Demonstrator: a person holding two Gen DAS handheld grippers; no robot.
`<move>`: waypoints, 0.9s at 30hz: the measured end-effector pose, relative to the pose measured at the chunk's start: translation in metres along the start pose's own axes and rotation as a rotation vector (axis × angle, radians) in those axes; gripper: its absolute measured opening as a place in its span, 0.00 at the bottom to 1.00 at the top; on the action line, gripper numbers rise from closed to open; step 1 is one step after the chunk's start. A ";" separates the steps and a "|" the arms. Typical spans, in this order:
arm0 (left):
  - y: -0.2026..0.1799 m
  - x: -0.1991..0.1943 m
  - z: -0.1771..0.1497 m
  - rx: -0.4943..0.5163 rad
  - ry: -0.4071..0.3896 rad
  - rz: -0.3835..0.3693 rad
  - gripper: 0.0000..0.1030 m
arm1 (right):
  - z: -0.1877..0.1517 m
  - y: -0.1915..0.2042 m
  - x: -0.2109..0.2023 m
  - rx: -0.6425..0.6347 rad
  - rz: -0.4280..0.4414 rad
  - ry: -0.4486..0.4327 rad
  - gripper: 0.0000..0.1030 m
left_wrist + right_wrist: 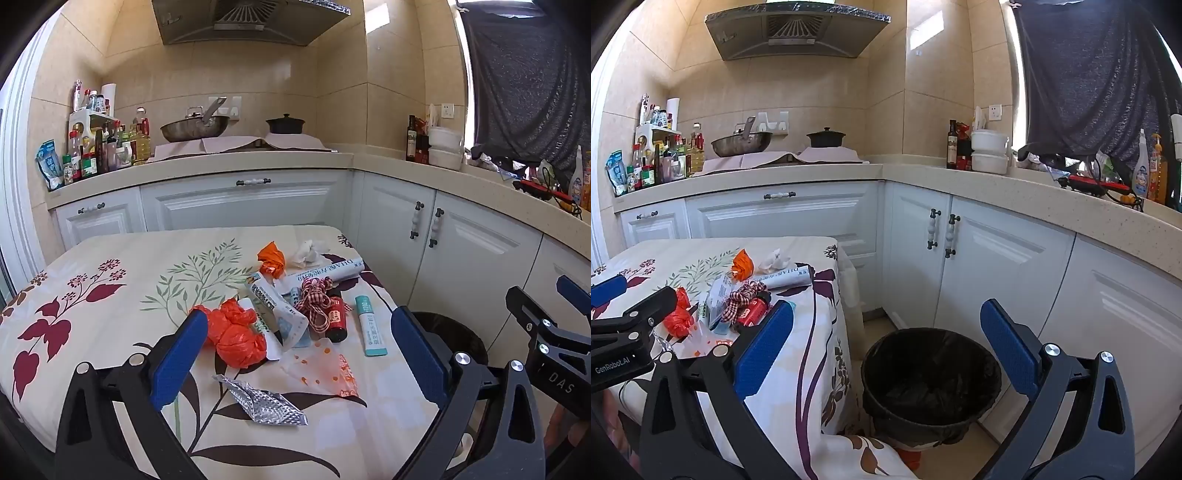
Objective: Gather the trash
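We are holding both the left gripper [299, 347] and the right gripper [886, 347] spread apart and empty, judging collection barely begun: trash [280, 317] is lying heaped on the table [110, 295], beside the bin [931, 384].

My left gripper [299, 350] shows matt black plastic arms, bright metal bolts and rough blue pads [179, 354] above a smooth printed tablecloth [110, 295]. On the cloth lie a crinkled silver foil wrapper [264, 400], glossy orange plastic bags [234, 334], a checked cloth ribbon [316, 299], crumpled white tissue [308, 251] and a rolled paper sheet [325, 271]. Near my right gripper [886, 354], glossy black film lines the trash bin [931, 384] before shiny white cabinet doors [997, 266], a speckled stone-look counter [1052, 206] and a metal wok [740, 144].
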State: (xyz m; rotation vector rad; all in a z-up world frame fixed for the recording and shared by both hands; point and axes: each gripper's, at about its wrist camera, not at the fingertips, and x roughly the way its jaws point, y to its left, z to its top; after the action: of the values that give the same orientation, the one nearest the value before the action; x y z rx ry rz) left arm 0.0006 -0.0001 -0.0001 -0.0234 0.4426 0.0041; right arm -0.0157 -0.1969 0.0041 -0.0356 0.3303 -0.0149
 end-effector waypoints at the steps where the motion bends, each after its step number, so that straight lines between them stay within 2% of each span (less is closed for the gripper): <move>1: 0.000 -0.001 0.000 0.002 -0.010 0.001 0.94 | 0.000 0.000 0.000 0.002 0.001 -0.001 0.96; 27: 0.007 0.001 -0.001 -0.013 0.007 0.004 0.94 | -0.004 0.003 0.003 -0.003 0.004 0.006 0.96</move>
State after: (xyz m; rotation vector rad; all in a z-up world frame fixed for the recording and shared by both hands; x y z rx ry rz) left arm 0.0014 0.0068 -0.0017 -0.0349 0.4495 0.0111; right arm -0.0140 -0.1940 -0.0010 -0.0380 0.3363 -0.0104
